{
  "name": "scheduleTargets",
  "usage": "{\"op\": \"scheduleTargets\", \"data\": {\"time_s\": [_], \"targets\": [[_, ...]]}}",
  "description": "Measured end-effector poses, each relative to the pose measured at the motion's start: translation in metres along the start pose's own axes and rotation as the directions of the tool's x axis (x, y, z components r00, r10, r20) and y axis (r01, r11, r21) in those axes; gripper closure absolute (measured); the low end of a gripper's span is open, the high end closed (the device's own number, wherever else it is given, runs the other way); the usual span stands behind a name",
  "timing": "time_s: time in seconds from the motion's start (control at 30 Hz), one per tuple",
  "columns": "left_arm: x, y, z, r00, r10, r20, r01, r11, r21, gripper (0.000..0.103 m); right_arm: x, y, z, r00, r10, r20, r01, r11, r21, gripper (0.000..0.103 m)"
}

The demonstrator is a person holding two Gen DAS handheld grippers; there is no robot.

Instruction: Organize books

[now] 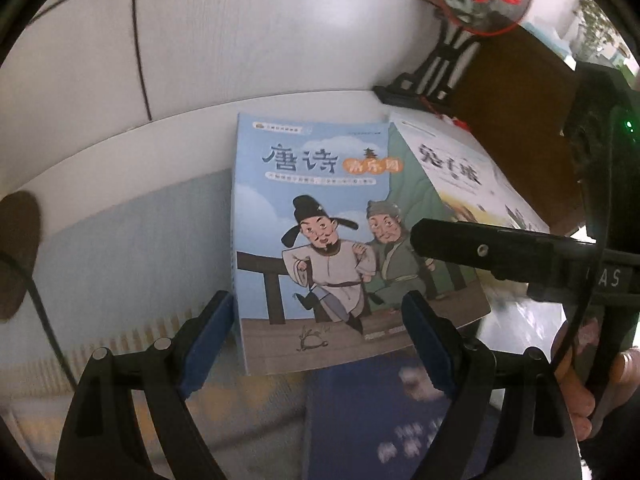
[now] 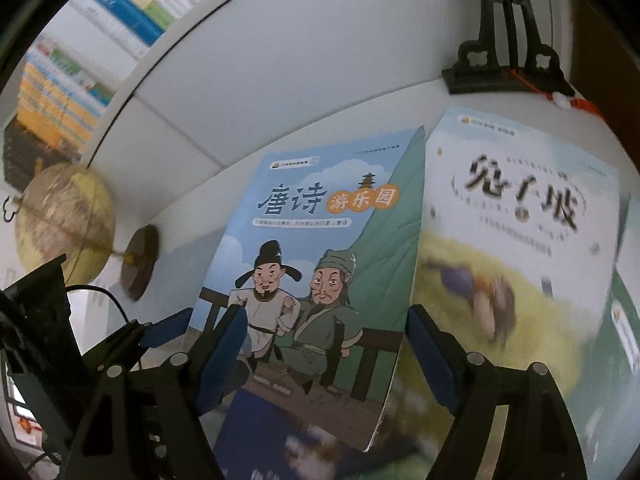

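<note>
Left wrist view: left gripper [image 1: 318, 332] has its jaws spread wide, nothing between the pads. The blue poetry book [image 1: 320, 236] lies flat, cover up, on the white shelf surface [image 1: 120, 184]; its near edge sits between the two fingers, the right finger over the cover's near right part, the left finger just off its left edge. No visible pinch. To the right, the pale book [image 1: 468, 184] lies partly under or against the blue one's right edge; can't tell which. A dark navy book [image 1: 372, 420] lies nearer, under the blue book's near edge, blurred. The right gripper's black finger [image 1: 484, 250] reaches in from the right over the blue book's right part. A hand [image 1: 588, 396] holds that tool at the near right. Fan ornament on a black stand [image 1: 436, 72] at the far right.

Right wrist view: right gripper [image 2: 326, 344] also wide apart, empty. The blue poetry book [image 2: 316, 264] lies between its fingers at the near end; the pale book [image 2: 520, 240] is right of the right finger, edges touching or overlapping. Left gripper's blue pad [image 2: 168, 330] is just beside the blue book's near left corner. Globe [image 2: 64, 224] far left; shelved books [image 2: 120, 12] stand behind.

Progress, my read: early. Three books loose and overlapping, none lifted or stood up. Nothing gripped yet.
</note>
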State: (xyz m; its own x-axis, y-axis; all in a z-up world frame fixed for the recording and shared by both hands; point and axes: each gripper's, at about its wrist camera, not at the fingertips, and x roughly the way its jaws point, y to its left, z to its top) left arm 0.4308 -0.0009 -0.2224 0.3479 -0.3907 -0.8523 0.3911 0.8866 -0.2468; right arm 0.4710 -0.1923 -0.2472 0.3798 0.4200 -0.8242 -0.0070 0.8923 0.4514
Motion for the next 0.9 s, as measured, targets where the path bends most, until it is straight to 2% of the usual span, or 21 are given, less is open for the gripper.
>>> {"op": "scheduleTargets", "data": {"time_s": [0.3,0.5,0.73,0.9], "targets": [[-0.038,-0.039,-0.067,1.000,0.007,0.001,-0.007,1.000,-0.006,0.020,-0.040,0.009,-0.072,0.999,-0.025,-0.034,0.024,0.999,-0.028,0.023],[-0.046,-0.060,-0.098,1.000,-0.007,-0.019,0.007,1.000,0.006,0.020,-0.065,0.002,-0.116,0.998,-0.048,-0.036,0.048,0.999,-0.014,0.023],[-0.046,-0.075,-0.120,0.998,-0.048,-0.049,0.048,0.999,0.008,0.020,-0.083,-0.010,-0.147,0.997,-0.069,-0.039,0.070,0.997,0.027,0.023],[-0.040,-0.084,-0.121,0.997,-0.050,-0.058,0.053,0.998,0.040,0.020,-0.086,-0.024,-0.161,0.995,-0.090,-0.031,0.092,0.994,0.054,0.023]]}}
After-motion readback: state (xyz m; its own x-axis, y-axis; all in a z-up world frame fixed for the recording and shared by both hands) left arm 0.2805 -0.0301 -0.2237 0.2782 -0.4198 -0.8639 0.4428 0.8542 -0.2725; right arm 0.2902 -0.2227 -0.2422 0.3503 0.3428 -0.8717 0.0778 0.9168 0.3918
